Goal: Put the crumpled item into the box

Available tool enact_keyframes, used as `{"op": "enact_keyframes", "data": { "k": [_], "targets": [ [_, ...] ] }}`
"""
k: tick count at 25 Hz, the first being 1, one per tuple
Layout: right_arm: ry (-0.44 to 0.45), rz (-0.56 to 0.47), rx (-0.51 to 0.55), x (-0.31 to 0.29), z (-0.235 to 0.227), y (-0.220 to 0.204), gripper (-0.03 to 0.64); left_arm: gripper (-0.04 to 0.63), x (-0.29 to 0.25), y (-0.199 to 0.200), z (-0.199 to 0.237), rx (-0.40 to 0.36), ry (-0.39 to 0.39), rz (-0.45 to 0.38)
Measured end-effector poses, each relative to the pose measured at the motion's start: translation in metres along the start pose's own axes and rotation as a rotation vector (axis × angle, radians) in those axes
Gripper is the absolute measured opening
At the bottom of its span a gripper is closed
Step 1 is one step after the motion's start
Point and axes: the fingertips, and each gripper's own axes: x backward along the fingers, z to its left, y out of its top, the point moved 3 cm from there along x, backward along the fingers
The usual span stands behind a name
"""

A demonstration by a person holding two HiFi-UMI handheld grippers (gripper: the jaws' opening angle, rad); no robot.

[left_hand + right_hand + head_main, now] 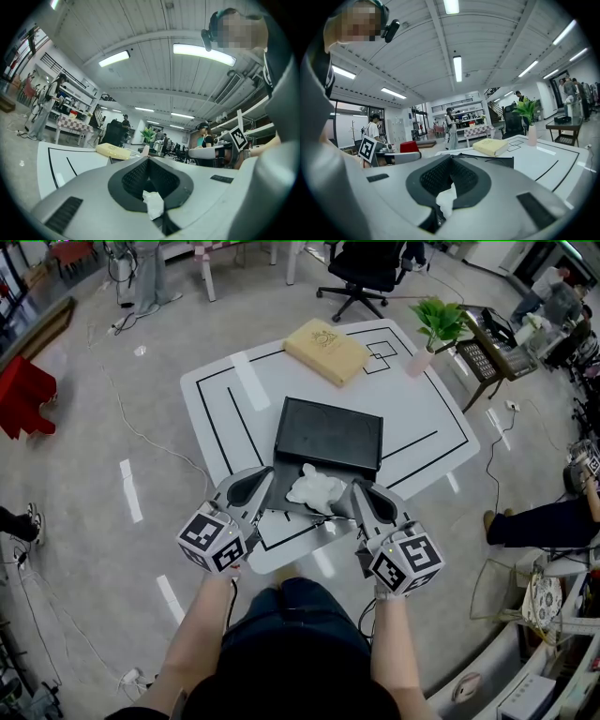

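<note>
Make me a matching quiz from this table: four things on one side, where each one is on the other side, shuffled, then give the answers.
Things
1. crumpled item
2. black box
3. yellow block
4. potted plant

Places
A. far right corner of the table
B. pinched between the left gripper and the right gripper, by the box's near edge
C. middle of the table
D. far edge of the table, beyond the box

Pairs: 1-B, 2-C, 3-D, 4-A
</note>
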Motion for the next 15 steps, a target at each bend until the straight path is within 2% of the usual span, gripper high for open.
{"op": "enact_keyframes", "data": {
  "k": [15],
  "targets": [
    [0.002,0.011,0.026,0.0042,0.0064,0.0002,0.003,0.000,0.0051,0.0025,-0.0045,-0.003,0.000,-0.002]
  ]
}}
